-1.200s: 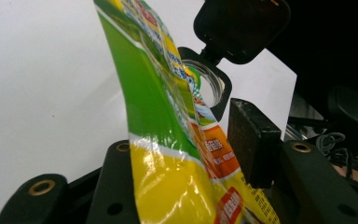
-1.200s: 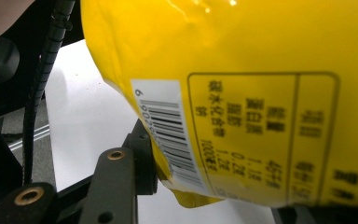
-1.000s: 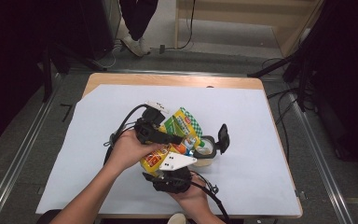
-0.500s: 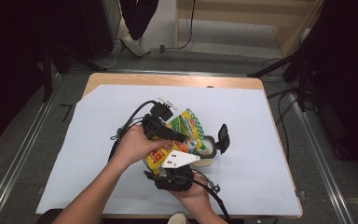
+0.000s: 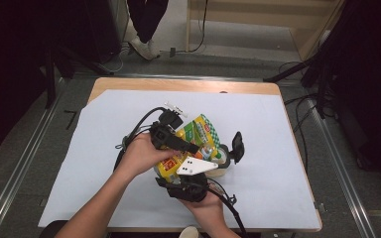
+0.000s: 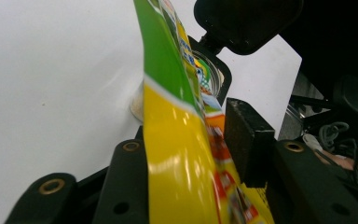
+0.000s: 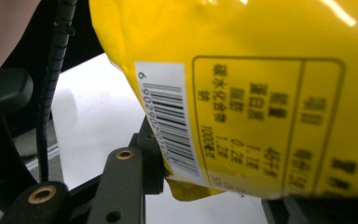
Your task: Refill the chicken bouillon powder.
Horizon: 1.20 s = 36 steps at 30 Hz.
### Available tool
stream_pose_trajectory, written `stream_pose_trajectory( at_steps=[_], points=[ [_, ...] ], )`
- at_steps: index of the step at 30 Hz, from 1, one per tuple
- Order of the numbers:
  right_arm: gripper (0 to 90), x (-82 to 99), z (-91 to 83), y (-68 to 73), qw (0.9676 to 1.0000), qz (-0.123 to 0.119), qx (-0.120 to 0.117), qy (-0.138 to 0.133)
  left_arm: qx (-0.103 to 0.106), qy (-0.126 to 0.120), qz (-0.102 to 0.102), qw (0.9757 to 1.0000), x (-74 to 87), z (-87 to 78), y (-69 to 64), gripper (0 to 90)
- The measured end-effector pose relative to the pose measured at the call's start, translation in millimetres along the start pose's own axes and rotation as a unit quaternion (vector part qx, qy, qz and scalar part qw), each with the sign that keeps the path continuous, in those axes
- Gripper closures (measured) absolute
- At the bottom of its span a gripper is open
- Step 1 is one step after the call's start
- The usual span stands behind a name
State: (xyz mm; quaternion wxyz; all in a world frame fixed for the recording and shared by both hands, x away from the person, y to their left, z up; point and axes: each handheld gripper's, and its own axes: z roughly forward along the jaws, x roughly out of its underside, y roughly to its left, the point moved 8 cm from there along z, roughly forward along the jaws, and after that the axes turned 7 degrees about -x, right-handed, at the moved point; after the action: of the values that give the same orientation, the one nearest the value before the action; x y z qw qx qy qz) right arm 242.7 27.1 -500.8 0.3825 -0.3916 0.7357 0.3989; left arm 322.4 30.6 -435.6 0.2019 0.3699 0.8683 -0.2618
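Note:
A yellow and green snack bag (image 5: pixel 199 130) is held up over the middle of the white table cover, above a round container (image 5: pixel 222 159) whose black lid (image 5: pixel 237 144) stands open. My left gripper (image 5: pixel 191 148) comes in from the left. Its jaws have just been opening, and the bag (image 6: pixel 177 140) still fills the gap, with one pad (image 6: pixel 248 140) against it. My right gripper (image 5: pixel 182 170) reaches up from the near edge. Its jaws have just been closing on the bag's lower, barcoded end (image 7: pixel 242 107), with one pad (image 7: pixel 153 161) on the bag's corner.
The white cover (image 5: pixel 278 148) spreads over a wooden table (image 5: pixel 188 85) with bare room on both sides. Black cables (image 5: pixel 139 126) loop behind the left hand. A person's legs (image 5: pixel 146 25) stand past the far edge. Metal rails (image 5: pixel 25 158) run along the floor.
The left hand has shifted slightly on the bag. The bag, the container and the right hand stay where they were.

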Motion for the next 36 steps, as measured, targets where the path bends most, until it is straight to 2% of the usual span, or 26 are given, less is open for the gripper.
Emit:
stream_pose_trajectory(
  at_steps=[2, 5, 8, 10, 12, 14, 19, 22, 28, 30, 33, 36],
  points=[
    [62.9, -0.2, -1.4, -2.1, 0.9999, 0.012, -0.001, -0.003, -0.002, -0.003, -0.001, 1.0, 0.3, -1.9, -0.4, 60.0],
    [63.3, 0.6, -2.4, -4.7, 0.9997, 0.024, -0.002, -0.004, -0.011, -0.003, 0.008, 0.9999, 1.5, -6.2, 1.0, 57.4],
    [63.2, 0.2, -2.1, -3.9, 0.9996, 0.027, -0.007, -0.006, -0.018, 0.007, 0.008, 0.9998, 3.5, -10.4, 4.1, 58.3],
    [63.2, -0.4, -2.1, -2.6, 0.9995, 0.029, -0.011, -0.009, -0.018, 0.003, 0.009, 0.9998, 3.1, -11.7, 3.8, 62.1],
    [62.5, -0.6, -2.2, -1.4, 0.9996, 0.024, -0.011, -0.007, -0.019, 0.003, 0.007, 0.9998, 2.8, -12.1, 3.7, 67.4],
    [61.7, -0.9, -1.2, 0.5, 0.9999, 0.012, -0.006, -0.003, -0.022, 0.001, 0.018, 0.9996, 2.7, -11.2, 2.6, 74.0],
    [60.9, -0.1, 0.0, 1.8, 1.0, 0.007, 0.0, 0.005, -0.029, -0.003, 0.027, 0.9992, 1.5, -10.4, 0.3, 80.8],
    [59.5, -0.4, 0.1, 2.5, 0.9999, 0.0, 0.001, 0.012, -0.029, -0.002, 0.021, 0.9994, 0.6, -10.4, 0.2, 81.4],
    [55.6, -0.8, 3.3, 6.8, 0.9987, -0.043, 0.016, 0.024, -0.037, -0.005, 0.019, 0.9991, -0.9, -11.3, -1.4, 83.1],
    [55.2, -0.8, 4.4, 7.2, 0.9983, -0.047, 0.017, 0.029, -0.039, -0.005, 0.018, 0.9991, -1.1, -11.3, -1.1, 83.5],
    [60.8, -1.2, 4.6, 5.6, 0.9976, -0.051, 0.027, 0.038, -0.04, -0.008, 0.015, 0.9991, -2.3, -10.5, -0.7, 83.7],
    [62.0, -3.1, 3.9, 5.9, 0.9981, -0.043, 0.025, 0.036, -0.045, -0.01, 0.014, 0.9988, -4.3, -9.9, -1.2, 82.7]
  ],
)
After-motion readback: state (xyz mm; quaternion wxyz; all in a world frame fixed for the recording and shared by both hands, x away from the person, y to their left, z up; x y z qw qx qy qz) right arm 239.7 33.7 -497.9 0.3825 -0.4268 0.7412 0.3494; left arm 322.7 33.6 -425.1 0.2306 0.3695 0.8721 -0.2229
